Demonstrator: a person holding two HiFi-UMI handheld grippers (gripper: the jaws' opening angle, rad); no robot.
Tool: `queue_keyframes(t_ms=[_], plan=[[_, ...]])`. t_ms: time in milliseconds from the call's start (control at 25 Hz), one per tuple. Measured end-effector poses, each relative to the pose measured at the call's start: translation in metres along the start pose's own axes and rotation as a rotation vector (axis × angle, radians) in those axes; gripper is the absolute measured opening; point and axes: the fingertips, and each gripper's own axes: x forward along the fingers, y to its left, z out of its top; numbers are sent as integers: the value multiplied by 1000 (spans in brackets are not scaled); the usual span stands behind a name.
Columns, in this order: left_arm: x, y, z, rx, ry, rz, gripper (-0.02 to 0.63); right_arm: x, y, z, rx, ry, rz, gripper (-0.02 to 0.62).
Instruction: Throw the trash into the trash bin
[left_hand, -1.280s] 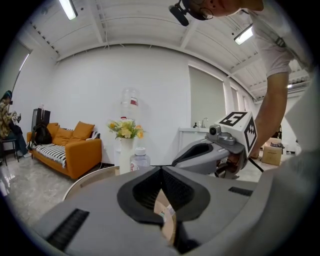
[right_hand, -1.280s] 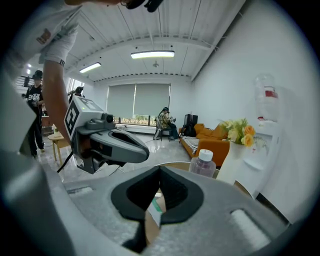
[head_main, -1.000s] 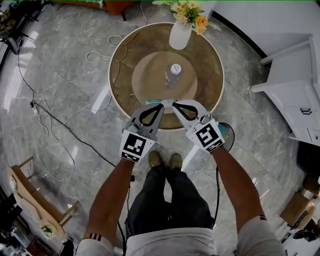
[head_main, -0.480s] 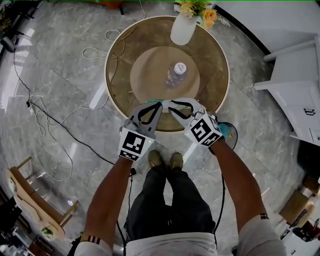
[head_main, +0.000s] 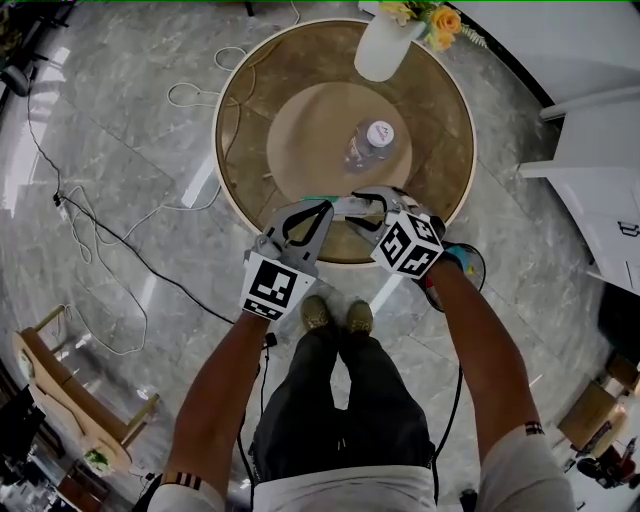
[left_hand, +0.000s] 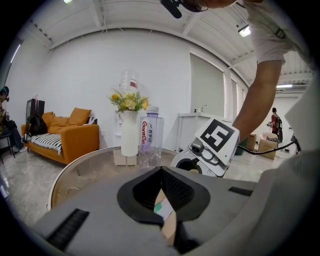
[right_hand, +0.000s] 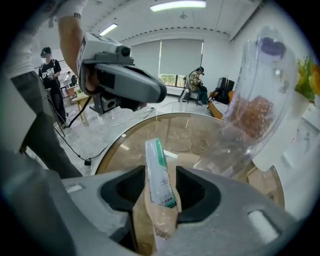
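Observation:
A green-and-white wrapper (head_main: 338, 200) with a brown underside spans between my two grippers over the near rim of the round table (head_main: 240, 150). My left gripper (head_main: 322, 208) is shut on one end; in the left gripper view its tips (left_hand: 161, 171) meet over the wrapper (left_hand: 161, 210). My right gripper (head_main: 358, 203) tilts steeply down. Its jaws (right_hand: 161, 172) are opening, and the wrapper (right_hand: 156, 155) stands loosely between them. The trash bin (head_main: 470, 262), with a teal rim, sits on the floor at the right, partly hidden by my right arm.
A clear water bottle (head_main: 368, 143) stands at the table's centre and a white vase of flowers (head_main: 385, 45) at its far edge. Cables (head_main: 110, 235) trail over the marble floor on the left. White cabinets (head_main: 600, 190) stand at the right.
Both grippers have sunk toward the table's near rim. The right one tipped further downward and its jaws parted around the wrapper. The left gripper kept its hold.

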Motion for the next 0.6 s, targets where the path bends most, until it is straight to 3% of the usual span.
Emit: queue_keyframes(t_ms=[280, 600], plan=[[-2, 0, -4, -12, -7, -3, 0, 16, 4, -21, -12, 96, 47, 199], [-8, -1, -9, -37, -8, 11, 0, 15, 7, -23, 72, 70, 47, 149]])
